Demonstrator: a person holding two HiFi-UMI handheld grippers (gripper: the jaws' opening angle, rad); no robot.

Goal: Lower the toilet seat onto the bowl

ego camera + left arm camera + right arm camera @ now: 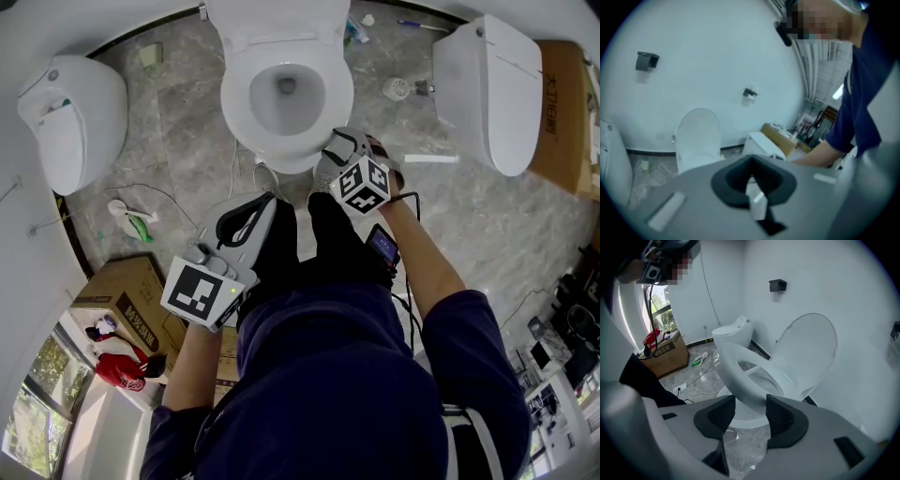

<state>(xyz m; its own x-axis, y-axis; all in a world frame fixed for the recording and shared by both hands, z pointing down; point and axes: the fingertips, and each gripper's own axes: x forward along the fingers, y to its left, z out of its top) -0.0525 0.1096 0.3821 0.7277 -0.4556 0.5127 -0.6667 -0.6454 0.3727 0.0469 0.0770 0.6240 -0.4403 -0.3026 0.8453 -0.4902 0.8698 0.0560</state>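
The white toilet (286,98) stands at the top centre of the head view, its lid (808,348) upright against the wall. In the right gripper view the seat ring (736,366) hangs tilted above the bowl (746,419). My right gripper (751,411) is at the bowl's front right (330,159), its jaws wide open with the seat's front rim in the gap between them. I see no pad pressing on the rim. My left gripper (246,220) is held back by the person's legs, shut and empty (751,180), facing the lid (697,136) from a distance.
Another white toilet (75,112) stands at the left, and a third (487,89) at the right. A cardboard box (127,305) sits at the lower left. A brush (136,225) and cables lie on the marble floor near the bowl's base.
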